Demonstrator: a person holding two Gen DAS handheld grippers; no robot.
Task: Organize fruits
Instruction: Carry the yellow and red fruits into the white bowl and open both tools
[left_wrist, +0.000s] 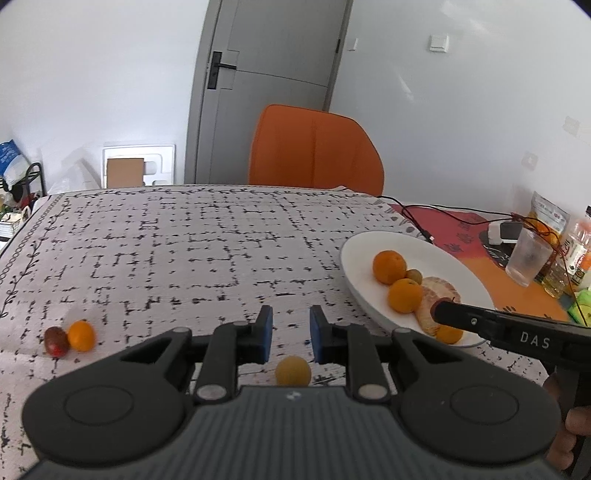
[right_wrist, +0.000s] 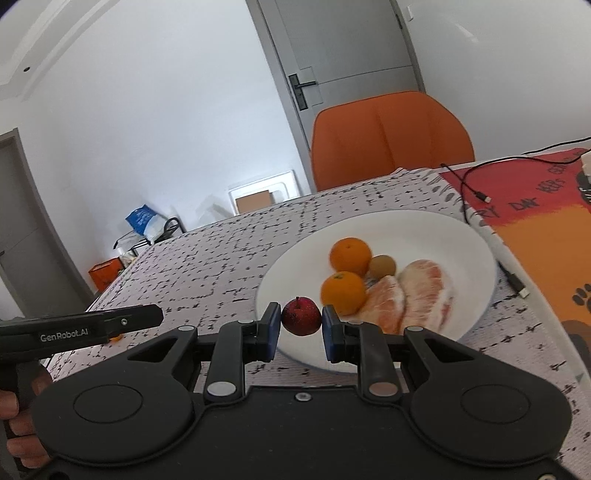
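The right gripper (right_wrist: 301, 330) is clamped on a small dark-red round fruit (right_wrist: 301, 316), poised over the near rim of the wide white ceramic plate (right_wrist: 424, 229); the drop spot lies straight ahead, beside the oranges; the left gripper (left_wrist: 291, 332) is closed on nothing, with a small yellow round fruit (left_wrist: 292, 370) on the cloth below it.
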